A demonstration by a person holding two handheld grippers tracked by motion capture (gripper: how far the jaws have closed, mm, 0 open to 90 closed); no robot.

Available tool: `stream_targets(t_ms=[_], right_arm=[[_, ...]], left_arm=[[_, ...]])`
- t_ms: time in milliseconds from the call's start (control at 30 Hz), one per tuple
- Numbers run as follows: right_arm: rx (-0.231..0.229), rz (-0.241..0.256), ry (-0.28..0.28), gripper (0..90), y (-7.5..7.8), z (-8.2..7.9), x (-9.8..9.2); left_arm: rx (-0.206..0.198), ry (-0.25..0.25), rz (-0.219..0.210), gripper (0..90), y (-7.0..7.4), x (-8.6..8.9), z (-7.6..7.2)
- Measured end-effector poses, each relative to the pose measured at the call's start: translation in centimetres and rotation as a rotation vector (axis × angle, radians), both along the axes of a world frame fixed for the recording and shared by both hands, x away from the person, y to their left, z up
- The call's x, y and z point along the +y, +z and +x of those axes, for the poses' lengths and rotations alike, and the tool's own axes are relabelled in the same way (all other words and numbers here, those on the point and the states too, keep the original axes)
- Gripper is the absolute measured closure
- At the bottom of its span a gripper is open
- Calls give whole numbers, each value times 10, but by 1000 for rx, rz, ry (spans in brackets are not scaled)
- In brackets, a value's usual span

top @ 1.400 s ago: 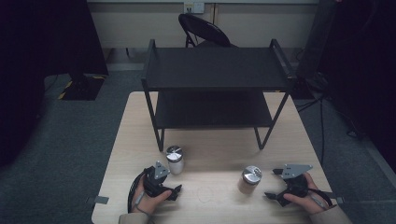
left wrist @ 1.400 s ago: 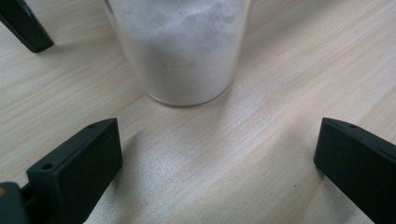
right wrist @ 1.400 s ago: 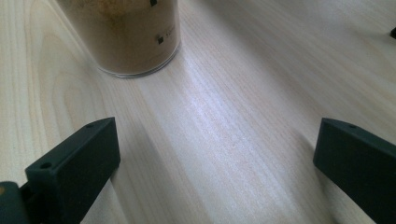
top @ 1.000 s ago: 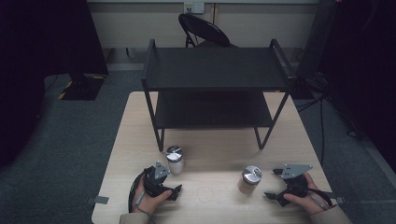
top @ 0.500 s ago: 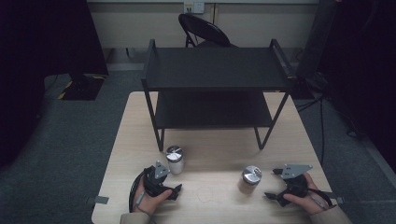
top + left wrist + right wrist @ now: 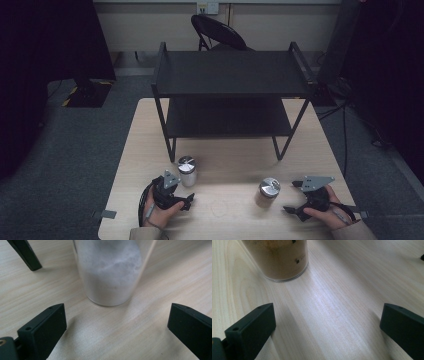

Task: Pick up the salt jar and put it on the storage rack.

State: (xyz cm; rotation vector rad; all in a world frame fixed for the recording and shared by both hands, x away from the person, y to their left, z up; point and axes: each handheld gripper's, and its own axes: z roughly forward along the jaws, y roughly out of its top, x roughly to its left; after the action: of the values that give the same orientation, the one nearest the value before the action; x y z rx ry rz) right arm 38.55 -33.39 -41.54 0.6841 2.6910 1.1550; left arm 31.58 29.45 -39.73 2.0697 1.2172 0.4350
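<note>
Two small jars with silver lids stand upright on the light wooden table. The jar of white powder is just ahead of my left gripper, whose jaws are wide apart with bare table between them. The jar of brown powder stands left of my right gripper, also open and holding nothing. Both grippers rest low near the table's front edge, each in a hand.
A black two-tier metal shelf rack stands on the far half of the table; one of its legs shows beside the white jar. A black folding chair stands behind the table.
</note>
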Motion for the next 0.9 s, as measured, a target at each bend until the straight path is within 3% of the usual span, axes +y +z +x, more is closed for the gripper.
stream_targets(t_ms=[467,900], right_arm=[[0,0,0,0,0,0,0],[0,0,0,0,0,0,0]], left_arm=[[-28,46,-51,13,-2,-4,0],[-44,46,-57,13,-4,-8,4]])
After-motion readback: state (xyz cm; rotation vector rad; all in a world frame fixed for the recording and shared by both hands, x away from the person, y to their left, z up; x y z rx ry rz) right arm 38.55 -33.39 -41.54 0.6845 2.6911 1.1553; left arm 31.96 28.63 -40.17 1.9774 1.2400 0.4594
